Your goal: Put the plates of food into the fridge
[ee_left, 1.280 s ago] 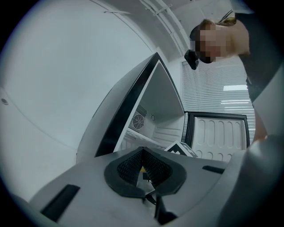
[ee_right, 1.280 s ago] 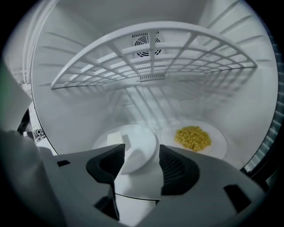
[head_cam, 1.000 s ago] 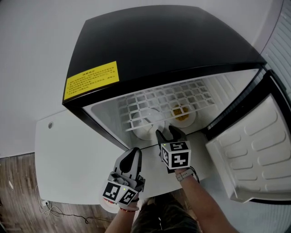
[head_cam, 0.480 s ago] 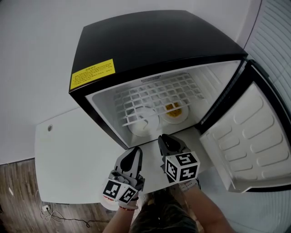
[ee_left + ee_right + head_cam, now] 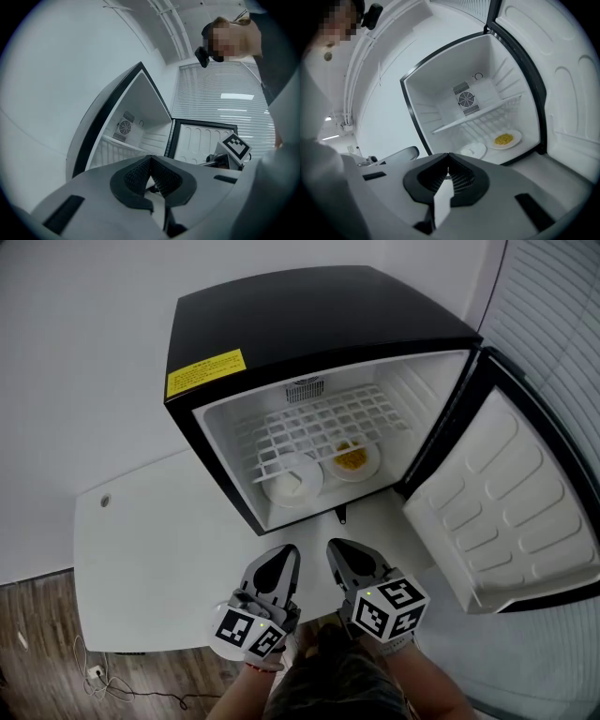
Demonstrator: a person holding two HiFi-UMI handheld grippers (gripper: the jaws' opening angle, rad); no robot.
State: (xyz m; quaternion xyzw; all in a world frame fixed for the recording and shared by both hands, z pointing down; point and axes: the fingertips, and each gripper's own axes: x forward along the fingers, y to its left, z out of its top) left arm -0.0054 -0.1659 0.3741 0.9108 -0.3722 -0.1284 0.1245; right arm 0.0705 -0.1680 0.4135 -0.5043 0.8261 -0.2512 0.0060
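Note:
Two white plates sit side by side on the floor of the open black fridge (image 5: 281, 315). One carries yellow food (image 5: 353, 461) (image 5: 504, 139); the other, to its left, holds pale food (image 5: 292, 480) (image 5: 472, 150). My right gripper (image 5: 342, 554) (image 5: 448, 164) hovers over the white table in front of the fridge, well clear of the plates. Its jaws have just been closing and are now shut with nothing between them. Beside it on the left, my left gripper (image 5: 278, 568) (image 5: 151, 161) is shut and empty too.
The fridge door (image 5: 506, 512) stands wide open to the right. A white wire shelf (image 5: 319, 432) spans the compartment above the plates. The fridge rests on a white table (image 5: 141, 559); a small dark object (image 5: 339, 515) lies just before the fridge sill. Wooden floor with cables shows lower left.
My right gripper has drawn back out of the fridge toward me and its jaws went from open to shut. The left gripper also pulled back a little. Both plates stay put.

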